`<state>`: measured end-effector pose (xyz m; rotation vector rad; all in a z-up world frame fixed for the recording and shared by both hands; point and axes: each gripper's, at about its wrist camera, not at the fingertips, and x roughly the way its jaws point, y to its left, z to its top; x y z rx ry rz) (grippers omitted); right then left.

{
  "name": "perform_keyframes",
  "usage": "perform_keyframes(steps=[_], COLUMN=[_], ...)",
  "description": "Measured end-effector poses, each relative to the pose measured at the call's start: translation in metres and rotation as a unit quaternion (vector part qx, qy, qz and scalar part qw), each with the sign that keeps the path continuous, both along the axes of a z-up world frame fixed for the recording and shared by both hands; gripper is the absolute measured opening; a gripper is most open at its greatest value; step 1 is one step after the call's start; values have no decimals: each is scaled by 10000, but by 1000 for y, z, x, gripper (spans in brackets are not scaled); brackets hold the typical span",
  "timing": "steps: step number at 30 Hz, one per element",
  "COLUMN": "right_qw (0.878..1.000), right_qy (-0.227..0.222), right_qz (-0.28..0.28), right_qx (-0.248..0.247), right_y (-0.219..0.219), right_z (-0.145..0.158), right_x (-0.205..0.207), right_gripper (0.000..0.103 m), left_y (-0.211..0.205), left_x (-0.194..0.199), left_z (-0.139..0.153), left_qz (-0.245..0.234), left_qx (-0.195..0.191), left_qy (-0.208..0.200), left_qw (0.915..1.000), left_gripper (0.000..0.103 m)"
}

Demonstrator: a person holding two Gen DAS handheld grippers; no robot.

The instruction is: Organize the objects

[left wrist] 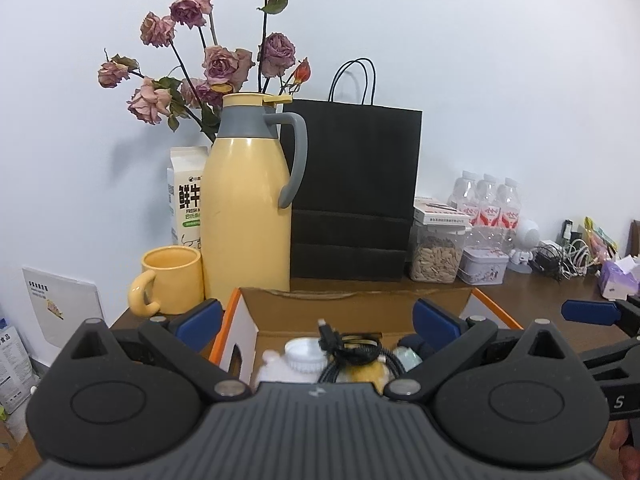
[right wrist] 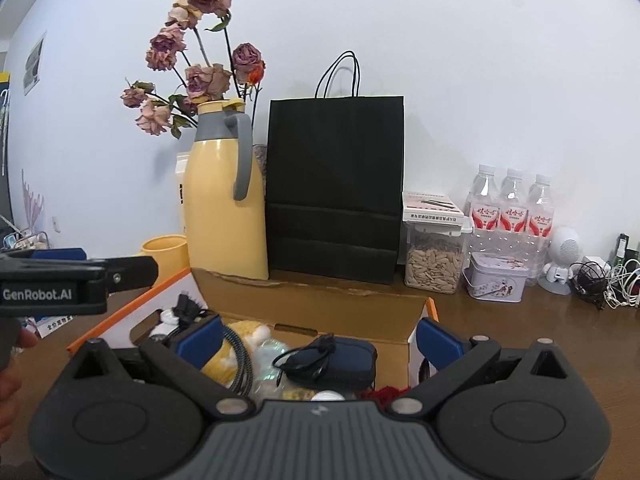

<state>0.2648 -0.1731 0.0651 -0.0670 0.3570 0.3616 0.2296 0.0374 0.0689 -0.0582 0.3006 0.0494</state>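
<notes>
An open cardboard box (left wrist: 240, 332) with orange edges sits on the brown table, right in front of both grippers. In the left wrist view it holds a white ribbed lid (left wrist: 306, 354), a black cable (left wrist: 352, 350) and a yellow plush (left wrist: 366, 374). The right wrist view shows a dark blue pouch (right wrist: 336, 362), the yellow plush (right wrist: 240, 344) and a braided cable (right wrist: 240, 360) in the box (right wrist: 312, 304). My left gripper (left wrist: 316, 314) is open over the box's near side, nothing between its blue pads. My right gripper (right wrist: 319, 340) is likewise open and holds nothing.
Behind the box stand a yellow thermos jug (left wrist: 246, 200), a yellow mug (left wrist: 170, 280), a milk carton (left wrist: 186, 196), dried roses (left wrist: 224, 64) and a black paper bag (left wrist: 352, 192). To the right are a seed jar (left wrist: 436, 256), a tin (left wrist: 482, 266), water bottles (left wrist: 488, 208) and tangled cables (left wrist: 560, 258).
</notes>
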Motion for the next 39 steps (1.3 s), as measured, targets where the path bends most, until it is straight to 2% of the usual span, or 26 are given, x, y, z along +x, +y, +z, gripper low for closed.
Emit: perform_keyframes(steps=[9, 16, 26, 39], right_qw=[9999, 9994, 9973, 9960], right_qy=[168, 354, 733, 886], right_qz=[2, -30, -85, -84], right_qx=[-31, -26, -64, -61], right_y=[0, -1, -6, -8], right_z=[-2, -8, -23, -30], right_x=[-42, -66, -91, -102], right_gripper=[103, 103, 103, 103], left_y=[1, 5, 3, 0], left_x=[-49, -77, -102, -114], left_z=[1, -11, -33, -42], left_qz=[-28, 31, 50, 15], left_qx=[48, 46, 116, 22], left_qy=[121, 431, 999, 1151], left_qw=[9999, 9991, 9949, 9933], left_gripper=[103, 103, 103, 103])
